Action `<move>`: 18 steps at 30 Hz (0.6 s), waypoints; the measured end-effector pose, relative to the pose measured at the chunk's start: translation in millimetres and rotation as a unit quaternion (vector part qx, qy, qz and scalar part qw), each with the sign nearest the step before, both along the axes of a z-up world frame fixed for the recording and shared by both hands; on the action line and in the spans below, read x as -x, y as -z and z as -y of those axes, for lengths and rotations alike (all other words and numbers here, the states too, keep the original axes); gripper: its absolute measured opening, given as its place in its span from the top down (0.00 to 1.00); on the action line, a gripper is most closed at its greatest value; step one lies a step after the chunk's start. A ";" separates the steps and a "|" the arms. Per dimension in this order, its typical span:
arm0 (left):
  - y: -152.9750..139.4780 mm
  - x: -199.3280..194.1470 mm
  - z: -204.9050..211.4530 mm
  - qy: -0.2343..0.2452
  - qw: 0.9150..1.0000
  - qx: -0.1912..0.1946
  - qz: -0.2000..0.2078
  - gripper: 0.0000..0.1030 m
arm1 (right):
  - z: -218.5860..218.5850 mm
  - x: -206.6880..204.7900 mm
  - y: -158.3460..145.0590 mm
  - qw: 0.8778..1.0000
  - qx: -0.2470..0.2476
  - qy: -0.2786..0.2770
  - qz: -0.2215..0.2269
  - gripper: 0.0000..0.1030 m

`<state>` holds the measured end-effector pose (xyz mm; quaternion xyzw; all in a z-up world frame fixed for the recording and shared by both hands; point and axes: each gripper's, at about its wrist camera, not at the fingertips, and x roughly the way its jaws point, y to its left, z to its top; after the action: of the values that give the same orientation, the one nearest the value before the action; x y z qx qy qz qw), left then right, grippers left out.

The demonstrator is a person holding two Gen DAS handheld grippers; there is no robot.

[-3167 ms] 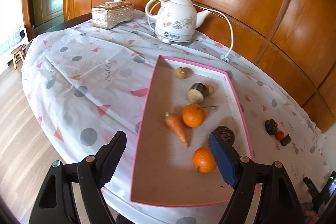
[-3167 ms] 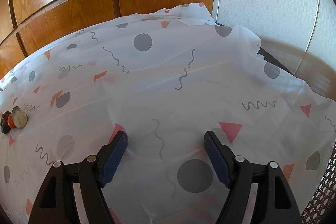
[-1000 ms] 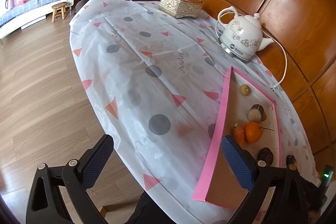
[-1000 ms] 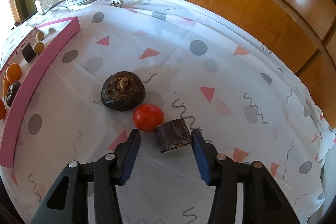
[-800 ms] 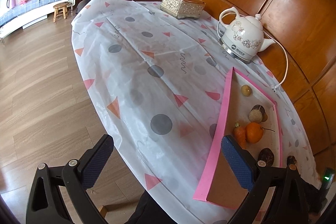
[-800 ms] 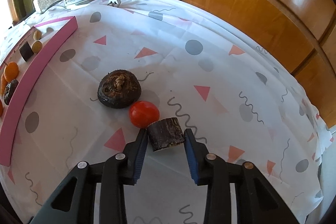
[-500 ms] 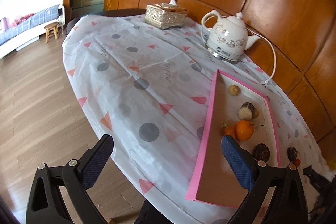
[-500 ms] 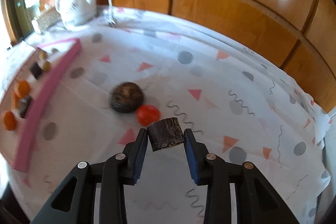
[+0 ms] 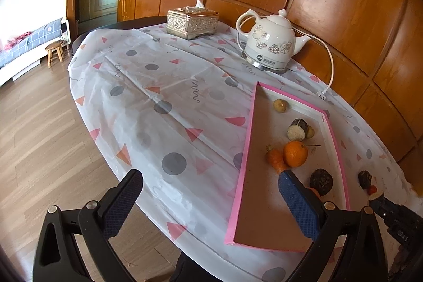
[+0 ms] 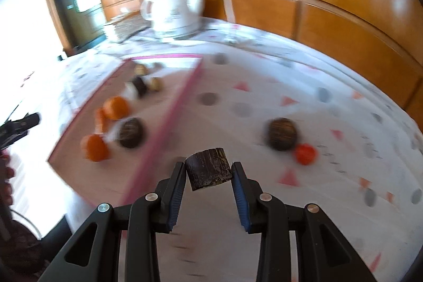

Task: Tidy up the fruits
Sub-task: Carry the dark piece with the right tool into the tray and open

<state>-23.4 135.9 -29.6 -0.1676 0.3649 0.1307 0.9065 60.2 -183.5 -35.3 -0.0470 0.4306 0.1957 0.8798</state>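
My right gripper [image 10: 208, 171] is shut on a dark sugarcane piece [image 10: 207, 167], held in the air just right of the pink-rimmed tray [image 10: 169, 120]. Behind it on the cloth lie a brown taro [image 10: 281, 134] and a small red tomato [image 10: 305, 153]. The tray [image 9: 244, 163] holds an orange [image 9: 295, 153], a carrot [image 9: 275, 163], a dark round root [image 9: 320, 180], a cut cane piece [image 9: 297, 130] and small brown fruits. My left gripper [image 9: 208, 198] is open and empty over the table's near edge, its right finger over the tray.
A white kettle [image 9: 269, 44] with its cord and a silver tissue box [image 9: 191, 21] stand at the back of the table. Wood panelling runs behind. The patterned cloth [image 9: 164, 102] drops to a wooden floor on the left, where a stool [image 9: 54, 50] stands.
My right gripper closed on the cane piece, lifted it off the cloth and swung left toward the tray. My left gripper shifted slightly and rolled, still open.
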 end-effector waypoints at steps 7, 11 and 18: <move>-6.2 2.1 12.4 0.027 0.999 -0.023 0.014 0.00 | -61.9 9.6 -9.1 0.997 -0.012 -0.073 0.007 0.66; -3.5 1.1 15.1 0.038 0.999 -0.024 0.010 0.00 | -88.5 13.9 -5.4 0.995 -0.002 -0.103 0.004 0.66; 4.2 -0.1 2.9 0.021 1.000 -0.001 -0.001 0.00 | -109.4 14.5 9.4 0.993 0.025 -0.119 -0.015 0.66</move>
<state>-23.3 133.0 -33.7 -0.1592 0.3692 0.1124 0.9087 45.7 -74.1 -44.7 -0.1164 0.4395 0.2887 0.8426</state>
